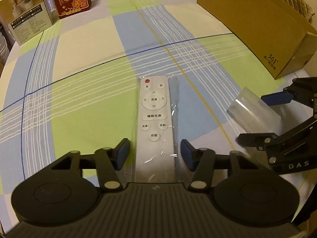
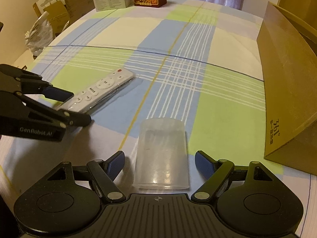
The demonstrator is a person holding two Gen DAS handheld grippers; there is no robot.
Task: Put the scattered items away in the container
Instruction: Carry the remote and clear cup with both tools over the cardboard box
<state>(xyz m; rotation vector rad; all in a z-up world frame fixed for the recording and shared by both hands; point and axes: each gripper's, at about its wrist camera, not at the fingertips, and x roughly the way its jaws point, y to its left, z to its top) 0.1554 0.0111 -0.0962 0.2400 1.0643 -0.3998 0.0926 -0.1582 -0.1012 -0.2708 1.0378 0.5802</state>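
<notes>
Plaid tablecloth, bagged remote between spread left fingers, clear cup (lying sideways) between spread right fingers

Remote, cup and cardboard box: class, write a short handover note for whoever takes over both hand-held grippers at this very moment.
Left hand-held gripper: open, its fingers on either side of the near end of the white remote, not closed on it. The remote lies flat on the checked tablecloth in a clear plastic sleeve.
Right hand-held gripper: open, fingers flanking the clear plastic cup, which lies on its side.
The cardboard box stands to the right.
Done: nothing visibly packed; the box's inside is hidden.
Left: grip the remote and the cup, then put both in the box.
</notes>
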